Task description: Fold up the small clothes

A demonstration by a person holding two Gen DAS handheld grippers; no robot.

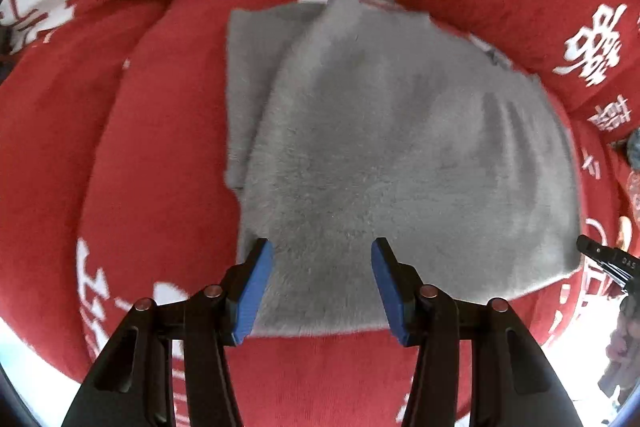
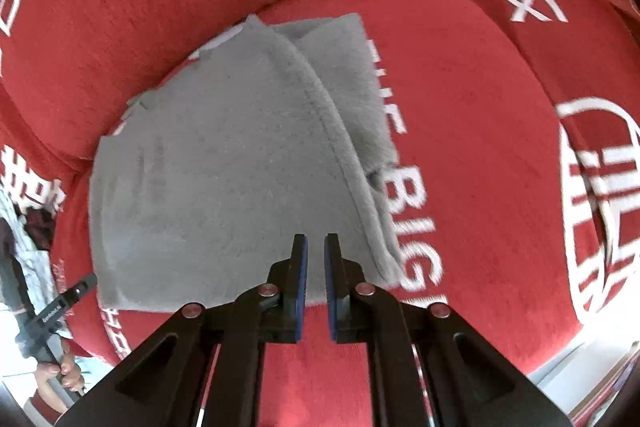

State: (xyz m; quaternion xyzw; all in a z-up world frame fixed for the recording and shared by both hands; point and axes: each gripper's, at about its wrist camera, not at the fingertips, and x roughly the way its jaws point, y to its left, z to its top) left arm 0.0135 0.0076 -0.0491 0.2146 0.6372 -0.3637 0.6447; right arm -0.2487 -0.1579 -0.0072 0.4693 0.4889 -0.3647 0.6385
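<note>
- The red plush fabric cover [image 2: 460, 147] with white print is showing "XI" at the upper right of the right wrist view.
- The same cover is displaying "BIG" in white capitals beside the grey fleece garment [image 2: 224, 163]; the letters above it are partly covered.
- Large white Chinese characters are appearing on the cover in both views; they are not legible.
- The small lettering on the black gripper arm [image 2: 56, 315] is too blurred to read.

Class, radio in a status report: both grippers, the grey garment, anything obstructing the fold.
Left gripper jaws open, empty, above grey garment. Right gripper jaws nearly shut, empty. Garment folded over, lying on red cushion. Nothing obstructing.
</note>
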